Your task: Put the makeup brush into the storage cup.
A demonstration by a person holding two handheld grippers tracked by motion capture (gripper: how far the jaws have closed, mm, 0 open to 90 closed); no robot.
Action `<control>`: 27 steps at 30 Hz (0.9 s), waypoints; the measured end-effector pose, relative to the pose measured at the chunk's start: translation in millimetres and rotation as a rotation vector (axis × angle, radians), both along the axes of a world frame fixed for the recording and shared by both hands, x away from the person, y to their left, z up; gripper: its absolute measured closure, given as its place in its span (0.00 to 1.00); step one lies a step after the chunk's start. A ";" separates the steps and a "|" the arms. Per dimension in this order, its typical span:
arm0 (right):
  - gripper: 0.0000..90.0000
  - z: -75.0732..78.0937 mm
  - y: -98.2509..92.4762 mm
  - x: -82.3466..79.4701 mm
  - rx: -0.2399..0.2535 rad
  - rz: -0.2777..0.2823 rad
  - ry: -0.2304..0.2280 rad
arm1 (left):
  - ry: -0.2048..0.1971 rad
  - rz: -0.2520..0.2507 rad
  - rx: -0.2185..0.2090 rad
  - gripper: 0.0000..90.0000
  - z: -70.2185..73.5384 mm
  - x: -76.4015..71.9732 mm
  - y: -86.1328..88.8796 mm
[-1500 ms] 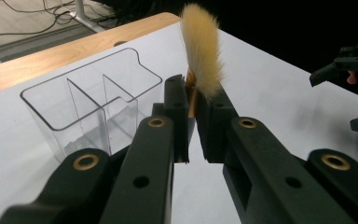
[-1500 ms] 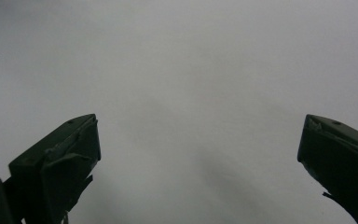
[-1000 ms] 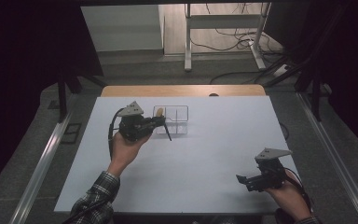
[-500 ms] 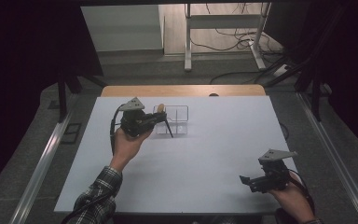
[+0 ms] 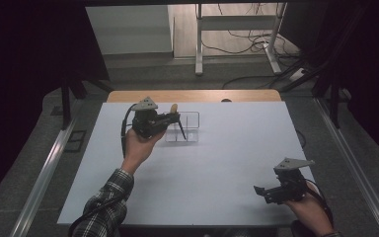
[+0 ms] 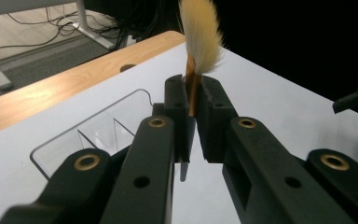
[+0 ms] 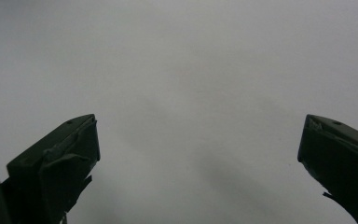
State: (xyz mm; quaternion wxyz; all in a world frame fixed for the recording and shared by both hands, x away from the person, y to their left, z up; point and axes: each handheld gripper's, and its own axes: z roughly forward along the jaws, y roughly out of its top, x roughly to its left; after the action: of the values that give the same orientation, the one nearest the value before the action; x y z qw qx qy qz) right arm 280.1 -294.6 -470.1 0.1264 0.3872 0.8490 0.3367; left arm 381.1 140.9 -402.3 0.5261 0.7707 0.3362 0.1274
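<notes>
High view: the left tool [image 5: 173, 120], upper left of centre, pinches a brush [image 5: 174, 108] above a clear divided tray [image 5: 191, 114] on the white worktop [image 5: 217, 163]; the right tool [image 5: 262, 191] sits lower right. Left gripper view: both jaws are clamped on the brush handle, bristles top centre. Right gripper view: jaws spread wide.

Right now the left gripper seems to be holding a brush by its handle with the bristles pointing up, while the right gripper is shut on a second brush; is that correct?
Not quite. The right gripper holds nothing: the right gripper view shows its jaws wide apart over the bare white table. The rest stands: the left gripper is shut on the brush, bristles pointing up, beside the clear organizer tray.
</notes>
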 end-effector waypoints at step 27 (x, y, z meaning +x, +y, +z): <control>0.00 -0.5 0.4 0.0 -0.003 0.005 0.007 | -0.036 0.017 0.015 0.93 20.0 32.7 -17.5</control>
State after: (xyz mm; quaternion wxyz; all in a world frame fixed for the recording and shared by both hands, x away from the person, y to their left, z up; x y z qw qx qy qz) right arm 280.1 -294.2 -470.6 0.1233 0.3862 0.8507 0.3345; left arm 413.9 123.5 -382.3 0.5252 0.7693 0.3323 0.1482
